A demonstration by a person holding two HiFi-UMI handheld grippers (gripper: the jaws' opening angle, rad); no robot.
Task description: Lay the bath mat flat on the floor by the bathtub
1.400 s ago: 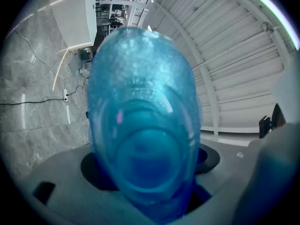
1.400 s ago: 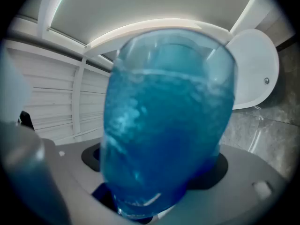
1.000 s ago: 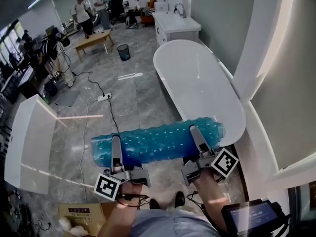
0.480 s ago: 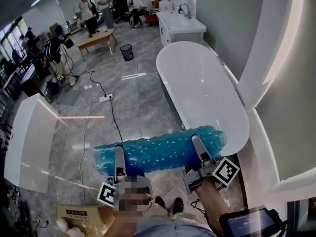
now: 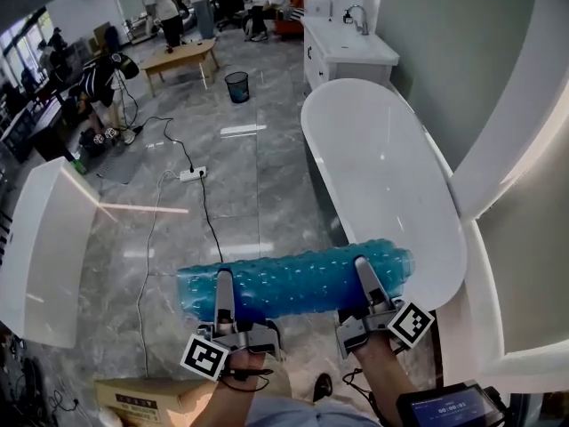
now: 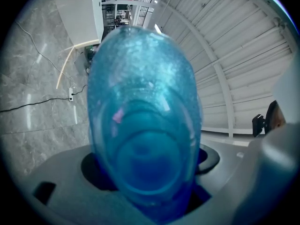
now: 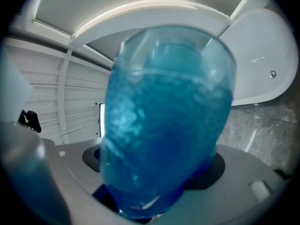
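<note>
A translucent blue bath mat [image 5: 293,278], rolled into a long tube, hangs level above the grey marble floor beside the near end of the white bathtub [image 5: 382,167]. My left gripper [image 5: 223,283] is shut on the roll near its left end, and my right gripper [image 5: 363,269] is shut on it near its right end. In the left gripper view the bath mat [image 6: 143,125] fills the space between the jaws. The right gripper view shows the same bath mat [image 7: 168,121] between its jaws, with the bathtub [image 7: 267,64] behind it.
A black cable and power strip [image 5: 193,174] lie on the floor ahead. A white panel [image 5: 40,247] stands at left, a cardboard box [image 5: 147,398] by my feet. Farther off are a bin [image 5: 236,85], a sink cabinet [image 5: 347,47], a wooden table [image 5: 182,58] and people.
Both grippers have carried the roll forward along the tub and a little lower. The roll stays level, and both grips on it look unchanged.
</note>
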